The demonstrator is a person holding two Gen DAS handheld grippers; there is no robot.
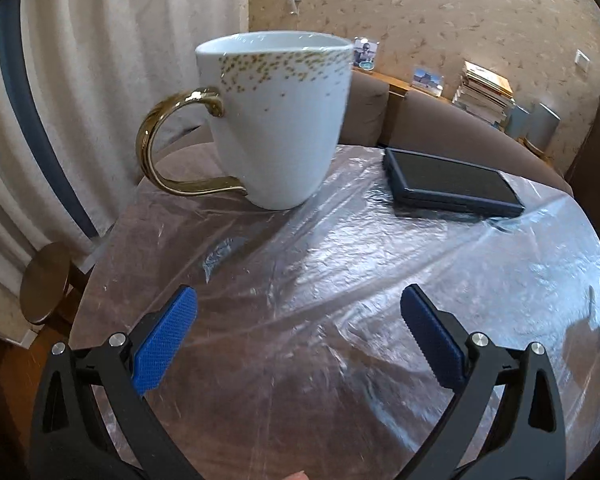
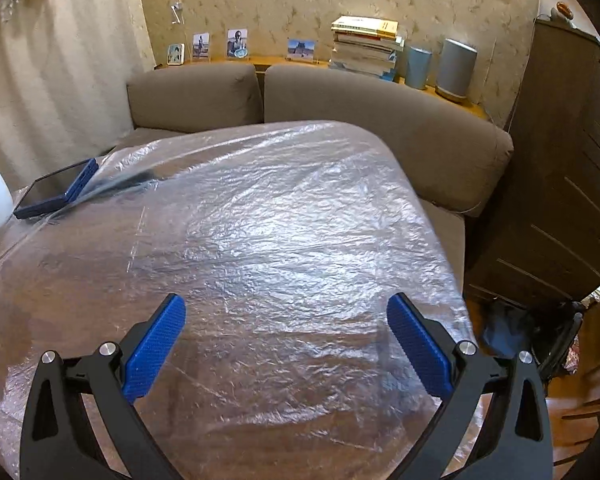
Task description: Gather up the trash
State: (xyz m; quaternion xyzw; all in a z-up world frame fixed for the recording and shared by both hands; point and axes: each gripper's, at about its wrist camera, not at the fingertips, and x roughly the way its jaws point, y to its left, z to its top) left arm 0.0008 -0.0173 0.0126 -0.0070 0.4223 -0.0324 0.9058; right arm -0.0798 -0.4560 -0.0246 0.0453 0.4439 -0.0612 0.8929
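The left gripper point(image 1: 298, 336) is held wide apart with nothing between its blue pads; the crinkled clear plastic sheet point(image 1: 340, 264) is spread flat on the table below and ahead, filling the frame's centre. The right gripper point(image 2: 286, 338) is likewise spread and empty above the sheet. A white mug point(image 1: 276, 120) stands upper left, a dark blue case point(image 1: 452, 182) upper right. No writing can be read.

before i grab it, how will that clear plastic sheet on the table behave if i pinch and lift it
The clear plastic sheet is thin and crinkled, so it is probably floppy and very light. Its glossy surface may slip between pads. The white mug and dark blue case rest on it, so pulling could drag or tip them.
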